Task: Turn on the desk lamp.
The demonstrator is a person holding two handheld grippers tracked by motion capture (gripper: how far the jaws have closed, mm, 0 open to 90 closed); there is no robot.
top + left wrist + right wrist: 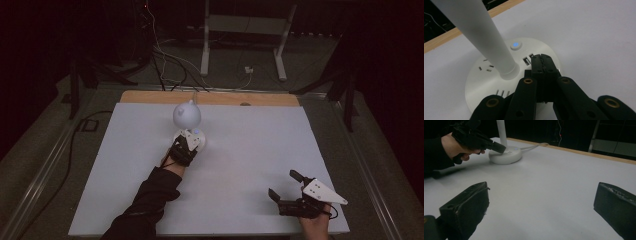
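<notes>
A white desk lamp stands on the table; its round head [186, 115] rises over a round base [202, 143]. The base [481, 82] carries sockets, USB ports and a blue-lit button [515, 45], with the white pole [481, 37] rising from its middle. My left gripper [542, 58] is shut with nothing between the jaws. Its tips sit at the base's top beside the USB ports, a little short of the button. Near the table's front right, my right gripper [285, 184] stands open and empty, its jaws wide apart in the right gripper view [541, 202].
The lamp's white cable [534, 145] runs from the base [505, 155] toward the far edge of the white table top [250, 150]. A wooden strip [210, 98] borders that far edge. Desk legs and cables lie on the dark floor beyond.
</notes>
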